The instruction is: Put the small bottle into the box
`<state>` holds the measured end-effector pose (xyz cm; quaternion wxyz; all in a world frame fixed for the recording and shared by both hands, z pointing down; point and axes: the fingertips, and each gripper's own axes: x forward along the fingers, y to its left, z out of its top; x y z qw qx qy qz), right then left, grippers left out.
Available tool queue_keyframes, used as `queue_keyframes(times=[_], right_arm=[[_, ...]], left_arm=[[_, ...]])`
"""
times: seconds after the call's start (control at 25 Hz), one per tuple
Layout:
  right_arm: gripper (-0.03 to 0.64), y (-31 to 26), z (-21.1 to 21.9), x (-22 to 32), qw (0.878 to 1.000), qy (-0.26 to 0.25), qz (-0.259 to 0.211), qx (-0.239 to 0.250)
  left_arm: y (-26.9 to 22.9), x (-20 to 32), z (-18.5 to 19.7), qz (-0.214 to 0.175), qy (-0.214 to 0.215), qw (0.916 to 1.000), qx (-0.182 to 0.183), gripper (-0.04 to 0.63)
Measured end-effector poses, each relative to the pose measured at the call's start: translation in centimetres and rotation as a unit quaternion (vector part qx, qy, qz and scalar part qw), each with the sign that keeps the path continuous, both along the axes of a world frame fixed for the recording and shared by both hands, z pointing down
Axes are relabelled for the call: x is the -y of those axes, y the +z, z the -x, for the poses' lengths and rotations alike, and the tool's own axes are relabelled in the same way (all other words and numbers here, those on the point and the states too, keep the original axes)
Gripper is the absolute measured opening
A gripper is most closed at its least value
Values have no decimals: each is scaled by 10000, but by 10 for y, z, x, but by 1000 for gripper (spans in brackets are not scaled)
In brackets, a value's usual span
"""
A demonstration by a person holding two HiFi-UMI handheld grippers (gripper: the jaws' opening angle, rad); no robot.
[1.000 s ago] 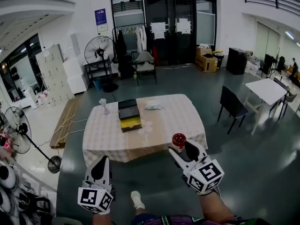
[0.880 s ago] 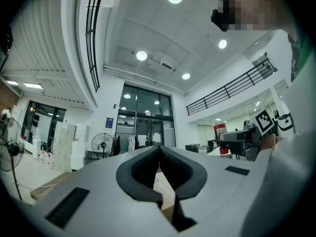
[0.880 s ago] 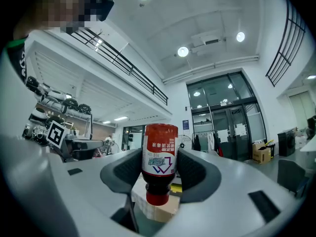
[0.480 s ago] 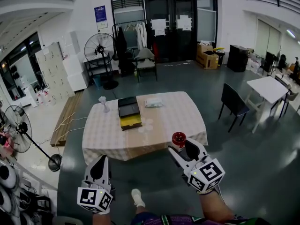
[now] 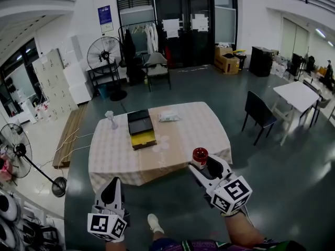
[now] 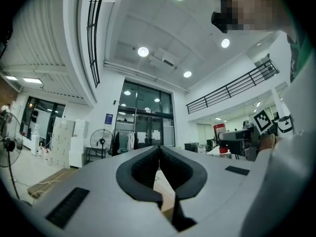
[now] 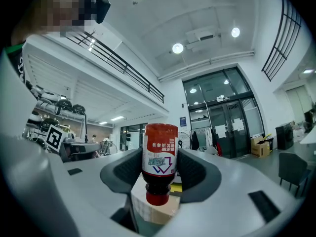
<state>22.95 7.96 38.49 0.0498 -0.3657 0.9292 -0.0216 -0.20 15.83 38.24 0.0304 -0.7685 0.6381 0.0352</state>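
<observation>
You stand well back from the table, so I judge this to be the carrying step: the bottle is picked up and not yet brought to the box. The box lies on the cloth toward the table's left side, well apart from both grippers. Next you need to close in on the table, bring the right gripper over the box and lower the bottle in before you release it.

The right gripper's jaws pinch the small bottle by its body, with the cap end pointing back toward that gripper's camera. The left gripper hangs low at your left, its jaws pressed together with nothing between them.

From this far you cannot tell whether the box is open or how deep it is; only a black part and a yellow part show. The white thing and the pale packet beside the box are too small to name. In the head view only the bottle's red end shows above the jaws
</observation>
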Motion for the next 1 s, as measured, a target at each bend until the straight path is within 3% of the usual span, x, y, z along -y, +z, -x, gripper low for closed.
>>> queue_keyframes(times=[0.2,0.4,1.0], right_arm=[[225,-11,26,50,10000,26,61,35],[225,-31,69,109,9999,56,-98,-34],[225,-37,241,253,9993,273,-122,-245]], left_arm=[[-6,51,27,41,30,10000,-73,25],[-15,108,65,78,99,9999,87,25],[-24,256,226,95,383,9992,-8,25]])
